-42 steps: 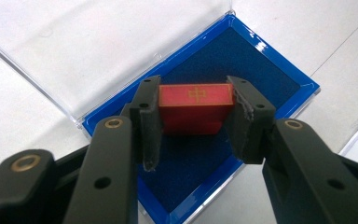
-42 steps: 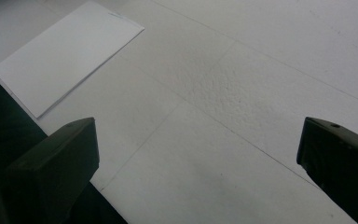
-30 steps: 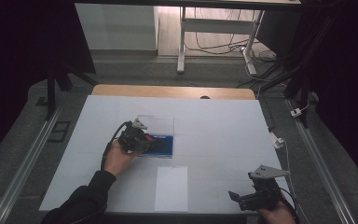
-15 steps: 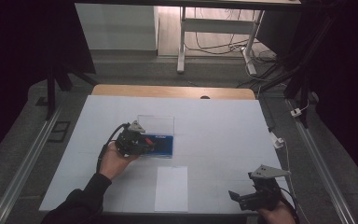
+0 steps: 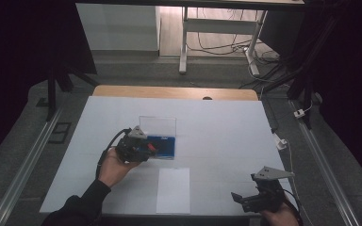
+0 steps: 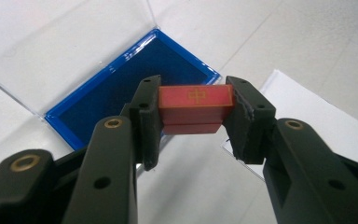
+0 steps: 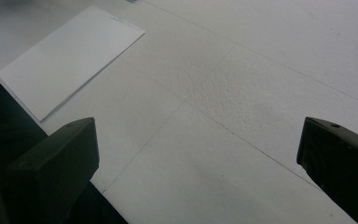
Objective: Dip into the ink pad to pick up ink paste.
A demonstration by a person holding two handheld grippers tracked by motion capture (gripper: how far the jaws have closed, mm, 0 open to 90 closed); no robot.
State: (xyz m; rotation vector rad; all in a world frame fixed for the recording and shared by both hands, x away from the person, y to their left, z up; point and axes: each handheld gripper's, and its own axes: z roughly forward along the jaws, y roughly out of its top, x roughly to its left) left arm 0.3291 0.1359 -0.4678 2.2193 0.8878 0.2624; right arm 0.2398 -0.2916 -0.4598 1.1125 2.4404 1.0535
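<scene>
White table point(image 5: 226, 136), dim room behind: left gripper point(image 6: 193, 119) clamps a red stamp block point(image 6: 195, 108) by its ends, held above the near edge of a blue ink pad point(image 6: 135, 79) with its clear lid raised. White paper sheet point(image 5: 173, 189) lies just nearer; right gripper point(image 5: 250, 200), jaws spread wide and bare, sits at the near right.

Red, blue and white showing on the bench

The red stamp point(image 6: 195, 108) is bearing a gold cross; the blue tray point(image 6: 121, 88) is sitting by white paper point(image 5: 174, 189).
</scene>
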